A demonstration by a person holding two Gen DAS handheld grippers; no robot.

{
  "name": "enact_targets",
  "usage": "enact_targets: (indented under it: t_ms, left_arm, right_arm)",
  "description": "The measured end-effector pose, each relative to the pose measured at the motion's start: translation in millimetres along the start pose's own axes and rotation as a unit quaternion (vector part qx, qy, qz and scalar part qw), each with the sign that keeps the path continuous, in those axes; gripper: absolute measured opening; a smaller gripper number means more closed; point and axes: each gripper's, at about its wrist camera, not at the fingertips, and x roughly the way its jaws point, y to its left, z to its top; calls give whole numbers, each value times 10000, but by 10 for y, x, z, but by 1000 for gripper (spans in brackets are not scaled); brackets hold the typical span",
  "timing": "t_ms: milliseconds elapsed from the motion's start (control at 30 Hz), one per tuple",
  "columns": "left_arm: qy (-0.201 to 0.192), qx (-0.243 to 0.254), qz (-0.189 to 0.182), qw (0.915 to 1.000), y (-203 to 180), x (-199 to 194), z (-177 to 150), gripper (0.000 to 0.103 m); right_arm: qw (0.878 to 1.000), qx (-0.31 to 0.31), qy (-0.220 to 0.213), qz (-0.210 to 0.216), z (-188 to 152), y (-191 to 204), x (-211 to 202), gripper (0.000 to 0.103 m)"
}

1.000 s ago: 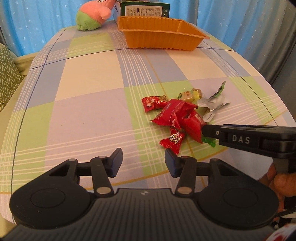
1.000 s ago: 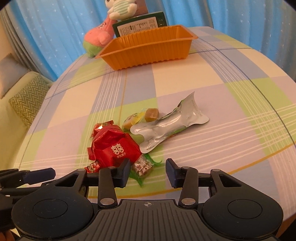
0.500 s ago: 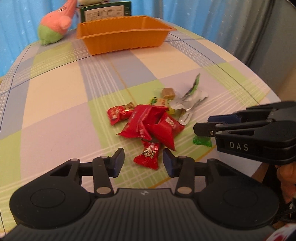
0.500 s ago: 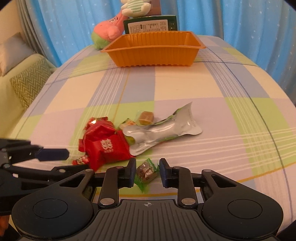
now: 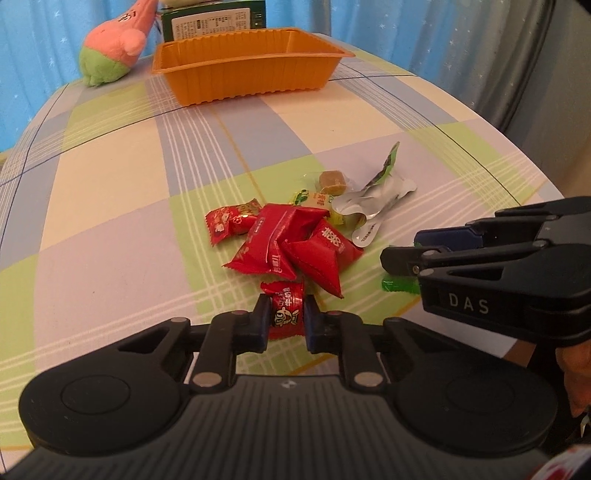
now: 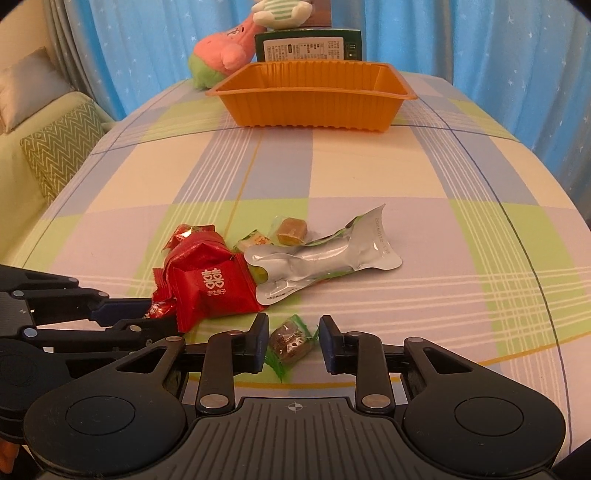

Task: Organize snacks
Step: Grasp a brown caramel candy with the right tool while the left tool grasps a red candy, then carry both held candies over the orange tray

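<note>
My left gripper (image 5: pixel 287 319) is shut on a small red candy (image 5: pixel 286 312) at the near edge of a snack pile on the checked tablecloth. My right gripper (image 6: pixel 292 341) is shut on a green-wrapped candy (image 6: pixel 291 341), its pads touching the wrapper's two sides. From the left wrist view, the right gripper (image 5: pixel 406 247) comes in from the right, a bit of green wrapper (image 5: pixel 397 285) showing under it. Red packets (image 6: pixel 210 284), a silver pouch (image 6: pixel 321 258) and a brown candy (image 6: pixel 291 229) lie just beyond. An orange tray (image 6: pixel 314 107) stands at the far end.
A pink and green plush (image 5: pixel 110 48) and a green box (image 5: pixel 214 22) stand behind the tray. A zigzag cushion (image 6: pixel 62 147) lies off the table's left edge. A person's hand (image 5: pixel 576 376) holds the right gripper. Bare cloth lies between pile and tray.
The left gripper moved up to the small red candy and closed on it. The right gripper's fingers narrowed around the green-wrapped candy. Both views rolled somewhat.
</note>
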Motion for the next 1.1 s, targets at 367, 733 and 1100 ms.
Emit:
enact_targets:
  t_ms: [367,733,1100]
  left_arm:
    - [-17,-213,51,9998,-3,-24,-24,16]
    - [-39,-319,119,9994,-1,-61,-42,16]
    - [-173,-447,221,9986,0,-244,-32,16]
  right_arm:
    - [9997,-239,38,-100,-80,44,44,38]
    - [9998,-207,-24,-62,-79,36,-17,26]
    - [9996,-159,-211,-46,-20,33,-203,26]
